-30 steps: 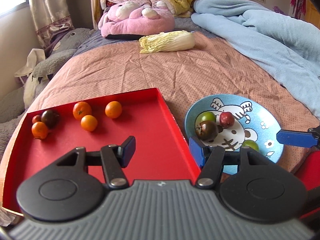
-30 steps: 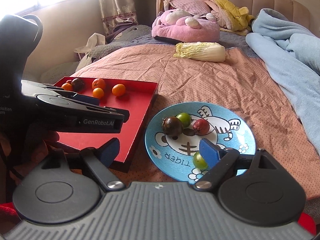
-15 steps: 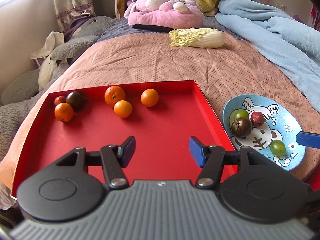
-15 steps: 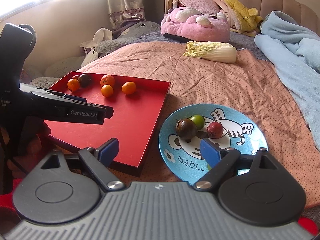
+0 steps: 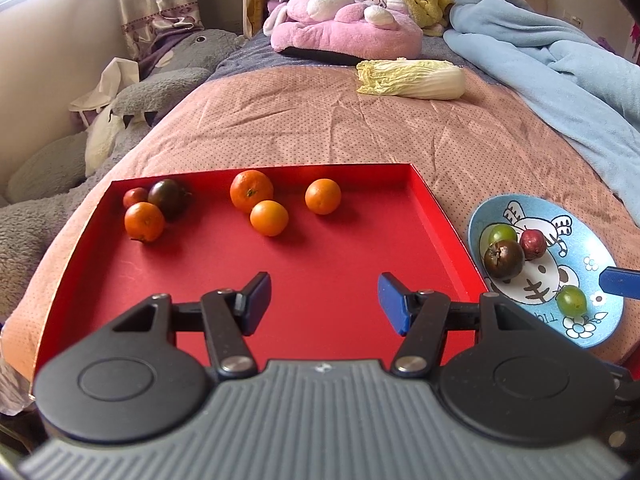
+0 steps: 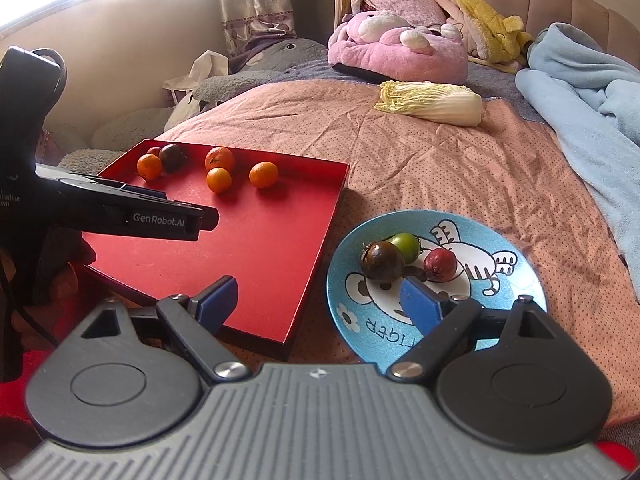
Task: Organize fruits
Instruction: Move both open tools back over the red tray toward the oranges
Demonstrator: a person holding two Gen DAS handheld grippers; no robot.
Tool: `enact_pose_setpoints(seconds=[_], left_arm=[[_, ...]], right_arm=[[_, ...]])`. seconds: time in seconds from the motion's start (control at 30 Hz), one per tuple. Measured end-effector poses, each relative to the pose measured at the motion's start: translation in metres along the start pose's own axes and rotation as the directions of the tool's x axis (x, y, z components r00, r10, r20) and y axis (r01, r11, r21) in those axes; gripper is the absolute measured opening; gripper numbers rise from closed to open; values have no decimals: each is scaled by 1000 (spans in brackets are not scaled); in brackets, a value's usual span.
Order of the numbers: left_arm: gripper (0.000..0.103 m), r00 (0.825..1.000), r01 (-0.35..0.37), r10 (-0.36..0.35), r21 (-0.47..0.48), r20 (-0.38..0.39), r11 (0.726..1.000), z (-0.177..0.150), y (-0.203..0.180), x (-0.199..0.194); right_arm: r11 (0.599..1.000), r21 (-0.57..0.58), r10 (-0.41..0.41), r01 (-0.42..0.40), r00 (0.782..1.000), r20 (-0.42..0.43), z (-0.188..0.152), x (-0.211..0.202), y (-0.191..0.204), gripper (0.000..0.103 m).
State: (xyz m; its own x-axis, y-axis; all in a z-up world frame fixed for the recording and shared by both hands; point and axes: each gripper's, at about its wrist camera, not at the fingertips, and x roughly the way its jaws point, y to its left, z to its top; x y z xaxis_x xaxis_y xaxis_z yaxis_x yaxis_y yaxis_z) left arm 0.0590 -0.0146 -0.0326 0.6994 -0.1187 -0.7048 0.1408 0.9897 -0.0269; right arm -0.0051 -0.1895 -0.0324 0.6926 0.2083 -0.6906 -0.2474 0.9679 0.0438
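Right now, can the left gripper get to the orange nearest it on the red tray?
Probably yes. The left gripper is open and empty over the red tray, and only bare tray floor lies between it and the nearest orange. A neighbouring orange sits close behind.

two black claws, left claw (image 5: 324,300) and right claw (image 6: 316,300), blue pads, silver pivot screws, ribbed grey housings, white "genrobot.ai" lettering

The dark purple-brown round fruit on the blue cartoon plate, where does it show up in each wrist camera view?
Left wrist view: the dark purple-brown round fruit lies at the right edge, on the blue cartoon plate, in front of a green fruit.
Right wrist view: the same fruit lies right of centre, just beyond the right gripper.
Shared landmark: the red square tray beside the plate.
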Motion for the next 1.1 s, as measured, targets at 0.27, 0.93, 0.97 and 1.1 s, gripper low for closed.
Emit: enact_pose_setpoints(seconds=[0.27,0.93,0.97,1.1], left_arm=[[62,1000,-16,15,-32,-16,999,0,14,8],[62,999,-26,24,-56,-26,998,3,27,13],[62,999,-27,25,-58,-28,998,3,28,15],[62,999,-32,30,-64,-30,997,3,34,17]], right_arm=[[1000,-12,14,-14,1000,-16,4,11,7,91],[999,-24,28,-29,999,-20,13,23,14,91],[999,-27,31,-32,999,-19,14,25,15,91],[998,-37,42,-42,999,-16,19,34,19,91]])
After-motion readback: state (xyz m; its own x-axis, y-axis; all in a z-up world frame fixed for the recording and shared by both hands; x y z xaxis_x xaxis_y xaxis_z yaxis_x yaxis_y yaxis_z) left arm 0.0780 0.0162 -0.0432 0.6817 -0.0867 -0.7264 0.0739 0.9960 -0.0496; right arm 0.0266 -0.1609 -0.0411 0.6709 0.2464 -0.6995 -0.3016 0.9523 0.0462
